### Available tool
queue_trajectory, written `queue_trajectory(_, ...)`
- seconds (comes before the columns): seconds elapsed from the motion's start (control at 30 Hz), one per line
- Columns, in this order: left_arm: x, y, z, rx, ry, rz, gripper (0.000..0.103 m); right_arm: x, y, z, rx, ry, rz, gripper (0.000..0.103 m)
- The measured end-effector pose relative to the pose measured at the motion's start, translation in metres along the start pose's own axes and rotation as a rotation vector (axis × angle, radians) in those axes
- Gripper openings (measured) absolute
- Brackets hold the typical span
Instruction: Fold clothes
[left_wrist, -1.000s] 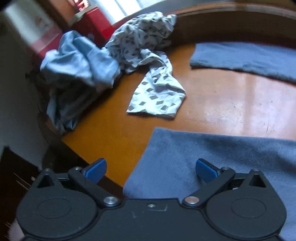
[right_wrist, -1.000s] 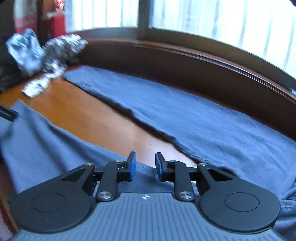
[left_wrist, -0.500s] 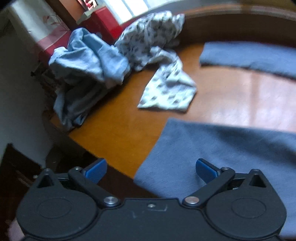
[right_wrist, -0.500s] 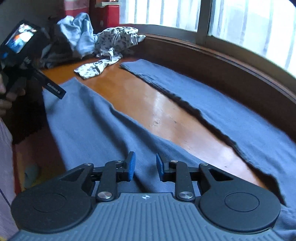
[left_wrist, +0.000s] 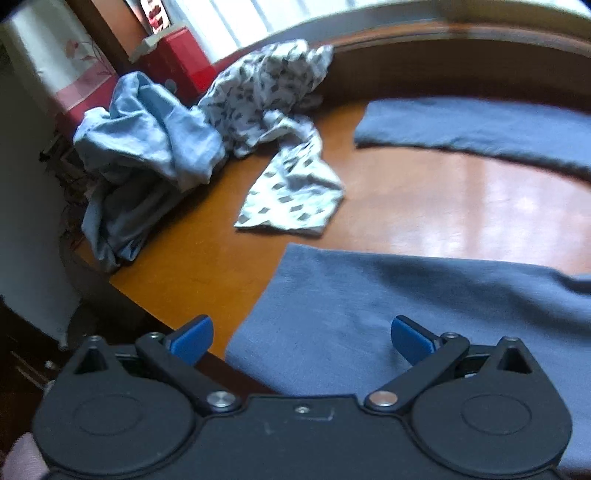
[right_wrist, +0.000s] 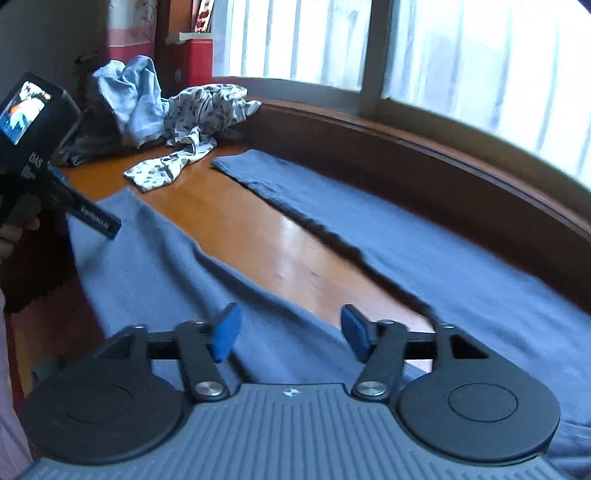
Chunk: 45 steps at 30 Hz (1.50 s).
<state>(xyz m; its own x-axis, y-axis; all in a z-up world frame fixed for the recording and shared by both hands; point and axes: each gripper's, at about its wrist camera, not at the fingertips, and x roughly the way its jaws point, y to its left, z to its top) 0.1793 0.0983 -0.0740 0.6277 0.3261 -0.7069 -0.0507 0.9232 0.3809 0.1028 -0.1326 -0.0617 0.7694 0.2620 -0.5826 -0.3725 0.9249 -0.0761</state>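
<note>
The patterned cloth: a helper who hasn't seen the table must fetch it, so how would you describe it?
On the wooden table, look at the far corner by the red box. Two crumpled garments lie there; the patterned cloth is the white one with small dark marks, beside the plain light-blue garment.

big cloth (left_wrist: 332, 317): dark blue, plain
crumpled shirt (left_wrist: 147, 136): light blue, plain
patterned cloth (left_wrist: 291, 195): white w/ small grey shapes
table (left_wrist: 461, 206): shiny orange-brown wood
box (left_wrist: 177, 59): red
left gripper (left_wrist: 301, 338): black, blue pads
right gripper (right_wrist: 290, 338): black arms, grey ribbed body, blue pads
window frame (right_wrist: 373, 55): grey
</note>
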Motion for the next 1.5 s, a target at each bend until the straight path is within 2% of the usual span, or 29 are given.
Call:
queue_trajectory(0.07, -0.022, -0.011, -0.007, -0.007, -0.023, -0.040, 0.103, -0.020, -0.016, -0.010, -0.010, 0.026, -0.016, 0.064)
queue_trajectory(0.17, -0.055, -0.040, -0.019, -0.009, -0.057, -0.111, 0.103, -0.046, -0.036, -0.030, 0.016, 0.068, -0.088, 0.065)
queue_trajectory(0.3, -0.095, -0.091, -0.016, 0.045, -0.092, -0.301, 0.103, -0.087, -0.071, -0.064, 0.117, 0.070, -0.162, 0.065)
queue_trajectory(0.33, -0.103, -0.107, -0.012, 0.063, -0.090, -0.327, 0.103, -0.099, -0.083, -0.075, 0.168, 0.063, -0.172, 0.065)
queue_trajectory(0.47, -0.150, -0.183, -0.015, 0.172, -0.130, -0.386, 0.103, -0.153, -0.131, -0.122, 0.314, 0.038, -0.239, 0.065)
queue_trajectory(0.53, -0.172, -0.222, -0.018, 0.219, -0.151, -0.397, 0.103, -0.187, -0.152, -0.151, 0.332, 0.012, -0.298, 0.065)
queue_trajectory(0.67, -0.204, -0.297, -0.028, 0.290, -0.175, -0.432, 0.103, -0.249, -0.190, -0.205, 0.345, 0.022, -0.402, 0.066)
queue_trajectory(0.73, -0.217, -0.329, -0.034, 0.315, -0.187, -0.444, 0.103, -0.274, -0.208, -0.231, 0.305, 0.029, -0.431, 0.066)
queue_trajectory(0.83, -0.229, -0.367, -0.043, 0.329, -0.176, -0.464, 0.103, -0.293, -0.229, -0.263, 0.152, 0.092, -0.446, 0.066)
queue_trajectory(0.97, -0.243, -0.399, -0.057, 0.371, -0.159, -0.459, 0.103, -0.305, -0.258, -0.291, -0.080, 0.209, -0.412, 0.066)
queue_trajectory(1.07, -0.247, -0.412, -0.062, 0.411, -0.170, -0.467, 0.103, -0.303, -0.269, -0.294, -0.247, 0.245, -0.327, 0.066)
queue_trajectory(1.27, -0.254, -0.423, -0.063, 0.403, -0.165, -0.535, 0.103, -0.282, -0.243, -0.296, -0.663, 0.221, -0.267, 0.066)
queue_trajectory(1.33, -0.259, -0.426, -0.066, 0.395, -0.161, -0.535, 0.103, -0.275, -0.239, -0.299, -0.762, 0.232, -0.243, 0.058)
queue_trajectory(1.4, -0.266, -0.427, -0.070, 0.395, -0.175, -0.517, 0.103, -0.269, -0.238, -0.301, -0.828, 0.249, -0.233, 0.027)
queue_trajectory(1.5, -0.280, -0.429, -0.082, 0.422, -0.259, -0.490, 0.103, -0.280, -0.247, -0.285, -0.780, 0.225, -0.175, 0.005)
